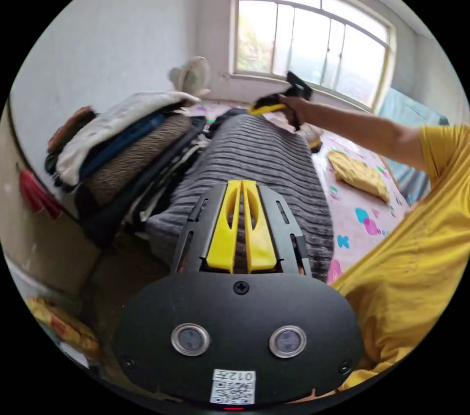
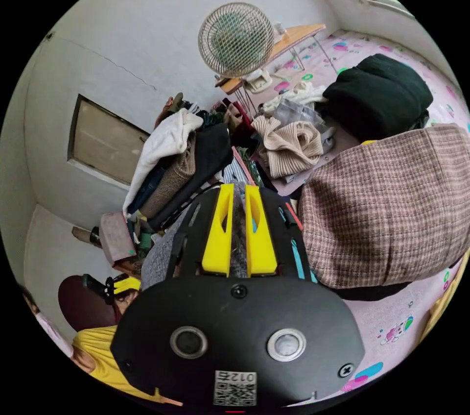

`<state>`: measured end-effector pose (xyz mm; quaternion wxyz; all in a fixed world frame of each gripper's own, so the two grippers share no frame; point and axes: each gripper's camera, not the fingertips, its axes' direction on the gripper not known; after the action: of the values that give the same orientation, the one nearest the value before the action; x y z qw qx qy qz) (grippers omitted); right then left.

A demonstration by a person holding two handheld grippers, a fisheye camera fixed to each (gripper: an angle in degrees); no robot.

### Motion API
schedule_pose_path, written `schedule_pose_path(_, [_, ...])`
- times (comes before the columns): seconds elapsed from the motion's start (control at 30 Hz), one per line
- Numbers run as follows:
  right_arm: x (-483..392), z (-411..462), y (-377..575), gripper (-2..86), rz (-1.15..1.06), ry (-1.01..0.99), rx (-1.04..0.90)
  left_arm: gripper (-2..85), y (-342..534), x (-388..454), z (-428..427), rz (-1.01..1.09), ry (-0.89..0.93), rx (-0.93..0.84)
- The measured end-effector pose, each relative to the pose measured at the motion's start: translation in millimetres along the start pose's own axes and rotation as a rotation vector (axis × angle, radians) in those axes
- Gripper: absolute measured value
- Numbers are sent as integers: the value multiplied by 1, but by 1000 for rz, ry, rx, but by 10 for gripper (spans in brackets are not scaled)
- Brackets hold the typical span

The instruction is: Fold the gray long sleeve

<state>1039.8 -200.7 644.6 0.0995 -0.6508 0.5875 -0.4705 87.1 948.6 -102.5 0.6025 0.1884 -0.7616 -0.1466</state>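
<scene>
I am pinching the near edge of the gray sweater (image 1: 267, 165) between my left claw (image 1: 242, 184), jaws nearly closed on the ribbed knit. My right claw (image 2: 238, 189) is clamping the far edge, stretching it taut above the pink mat (image 1: 364, 214). It looks soft, thick and floppy; edges seem the surest hold. A clothes pile (image 1: 122, 140) is sitting beside it.

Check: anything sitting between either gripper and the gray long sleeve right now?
Nothing visible. The left gripper has its jaws closed on the near end of the gray long sleeve; gray fabric shows in the slit between them. The right gripper grips the far end the same way, fabric pinched between its jaws. The pile of clothes sits beside it.
</scene>
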Motion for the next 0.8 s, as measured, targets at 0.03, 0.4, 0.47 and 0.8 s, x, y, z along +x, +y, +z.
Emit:
schedule_pose_path(0.03, [-11, -29, 13, 20, -20, 29, 71, 4, 4, -15, -7, -90, -77, 43])
schedule_pose_path(0.4, [-74, -220, 181, 9, -88, 3, 226, 5, 26, -61, 84, -447, -269, -256])
schedule_pose_path(0.47, [-83, -267, 238, 9, -77, 66, 269, 6, 24, -25, 64, -437, -307, 1])
schedule_pose_path(0.8, [-130, -435, 482, 8, 85, 329, 405, 4, -65, 267, 118, 264, -27, 476])
